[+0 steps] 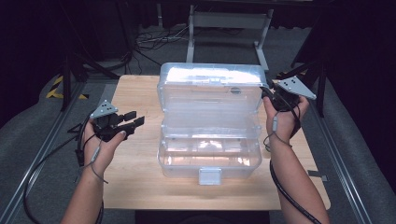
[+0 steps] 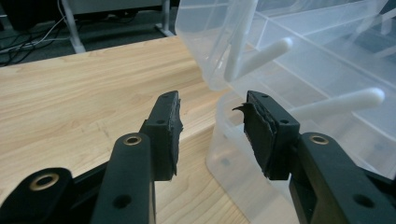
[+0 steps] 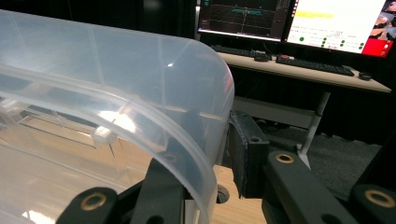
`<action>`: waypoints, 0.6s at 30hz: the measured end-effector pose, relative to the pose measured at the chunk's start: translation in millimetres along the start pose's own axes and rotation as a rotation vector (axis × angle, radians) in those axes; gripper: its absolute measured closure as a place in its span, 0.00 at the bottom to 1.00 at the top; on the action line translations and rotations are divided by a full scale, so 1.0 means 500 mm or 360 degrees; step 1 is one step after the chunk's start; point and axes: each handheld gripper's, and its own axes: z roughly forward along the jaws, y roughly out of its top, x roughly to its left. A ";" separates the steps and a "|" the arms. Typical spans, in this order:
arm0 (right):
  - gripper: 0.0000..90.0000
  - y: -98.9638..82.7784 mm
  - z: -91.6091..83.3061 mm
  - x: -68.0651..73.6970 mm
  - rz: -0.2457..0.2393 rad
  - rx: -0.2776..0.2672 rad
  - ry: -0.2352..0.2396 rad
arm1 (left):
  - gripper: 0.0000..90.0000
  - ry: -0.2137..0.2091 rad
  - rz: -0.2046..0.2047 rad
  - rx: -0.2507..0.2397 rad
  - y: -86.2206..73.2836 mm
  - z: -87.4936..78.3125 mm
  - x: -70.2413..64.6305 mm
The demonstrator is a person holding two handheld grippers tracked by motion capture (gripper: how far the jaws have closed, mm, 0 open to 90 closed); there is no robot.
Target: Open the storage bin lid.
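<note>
Right claw (image 3: pixel 219 154) pinching lid (image 3: pixel 140 93) (monitors (image 3: pixel 289 18) behind)

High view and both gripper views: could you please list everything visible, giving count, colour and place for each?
Storage box: one, clear plastic, middle of the table.
Lid: one, clear, raised open behind the box.
Latch: one, whitish, front of the box.
Table: one, light wood, under the box.
Monitors: at least two, lit, on a desk beyond the table.
Keyboards: two, black, below the monitors.
Left gripper: one, black, open, left of the box.
Right gripper: one, black, closed on the lid's right edge.
</note>
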 end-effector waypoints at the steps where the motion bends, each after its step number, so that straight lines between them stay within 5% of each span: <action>1: 0.84 0.000 0.002 -0.001 0.0002 -0.0001 0.0002 | 0.64 0.0011 0.0000 -0.0003 -0.003 -0.002 0.001; 18: 0.85 0.007 0.046 -0.021 0.0013 0.0036 0.0033 | 0.59 0.0113 -0.0072 0.0019 -0.043 -0.039 0.022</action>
